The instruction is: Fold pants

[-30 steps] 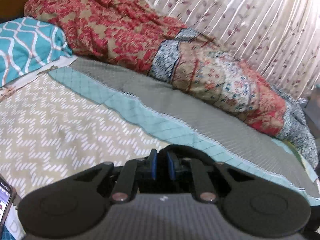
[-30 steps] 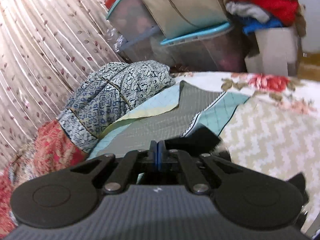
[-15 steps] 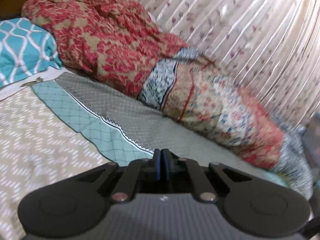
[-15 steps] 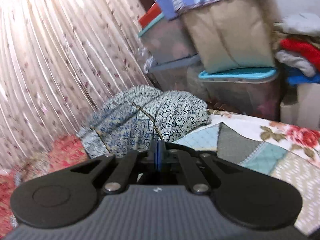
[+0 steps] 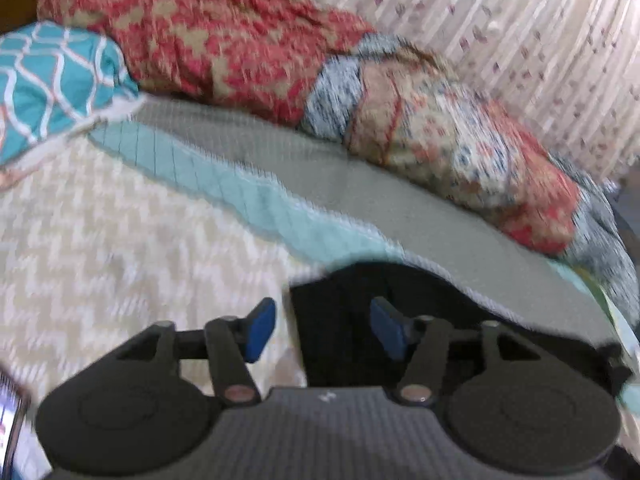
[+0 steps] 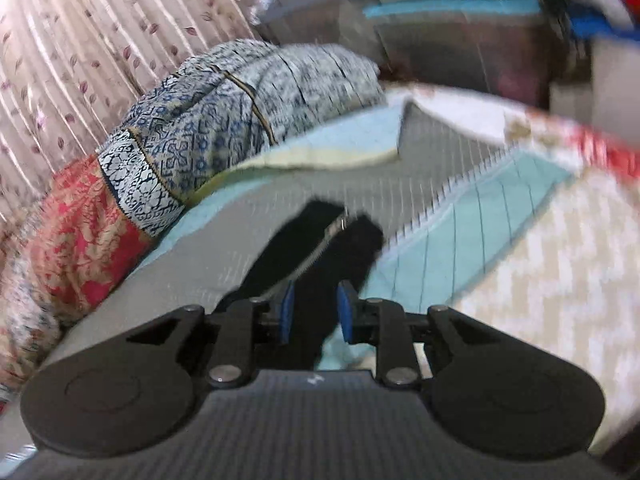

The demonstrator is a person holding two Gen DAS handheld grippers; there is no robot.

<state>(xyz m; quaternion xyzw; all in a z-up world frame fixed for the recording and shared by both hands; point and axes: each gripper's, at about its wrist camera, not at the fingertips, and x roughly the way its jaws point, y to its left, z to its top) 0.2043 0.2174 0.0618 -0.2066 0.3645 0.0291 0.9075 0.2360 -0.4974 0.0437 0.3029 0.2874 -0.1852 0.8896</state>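
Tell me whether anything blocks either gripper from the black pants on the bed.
Nothing visible does. The black pants lie directly ahead of the left gripper, and black cloth runs between the opening jaws of the right gripper.

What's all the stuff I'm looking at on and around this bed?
pants: one, black, on the bedspread before both grippers, zipper showing
bedspread: one, beige zigzag, aqua and grey patches
rolled quilt: one, red, tan and blue prints, along the curtain
pillow: one, teal with white lattice, far left
curtain: one, pale, leaf print, behind
storage bins: stacked, teal lids, beyond the bed
left gripper: black, blue pads, jaws opening
right gripper: same, jaws opening, pants between
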